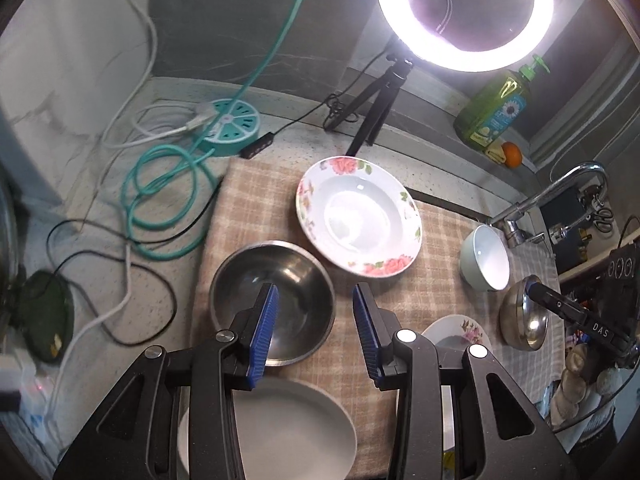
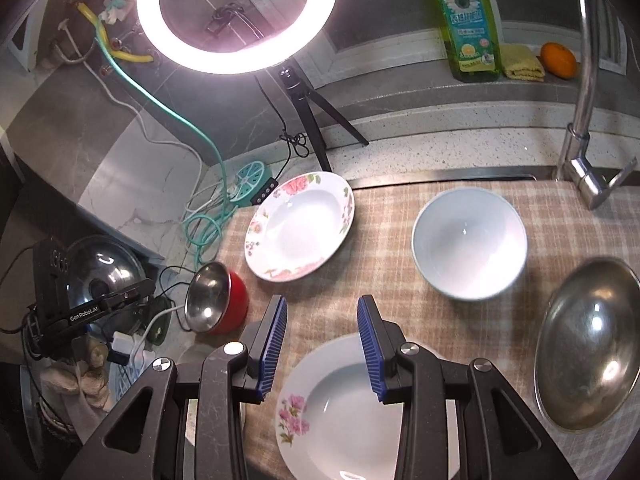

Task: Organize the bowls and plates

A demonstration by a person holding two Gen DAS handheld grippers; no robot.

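On the checked cloth (image 1: 256, 208) lie a floral plate (image 1: 358, 218), a steel bowl (image 1: 272, 300), a plain grey plate (image 1: 292, 432), a pale bowl (image 1: 486, 258), a second steel bowl (image 1: 522, 318) and a small floral plate (image 1: 456, 332). My left gripper (image 1: 316, 300) is open, above the steel bowl's right rim. My right gripper (image 2: 322, 318) is open, above the near floral plate (image 2: 340, 412). The right wrist view also shows the far floral plate (image 2: 300, 226), the pale bowl (image 2: 470, 242), a steel bowl (image 2: 588, 360) and a steel-lined red bowl (image 2: 216, 298).
A ring light on a tripod (image 1: 464, 12) stands behind the cloth. A teal power hub (image 1: 230, 126) and coiled cables (image 1: 168, 200) lie left. A faucet (image 2: 584, 92), soap bottle (image 2: 466, 20) and orange (image 2: 558, 60) are at the back right. A pot lid (image 2: 100, 276) is at left.
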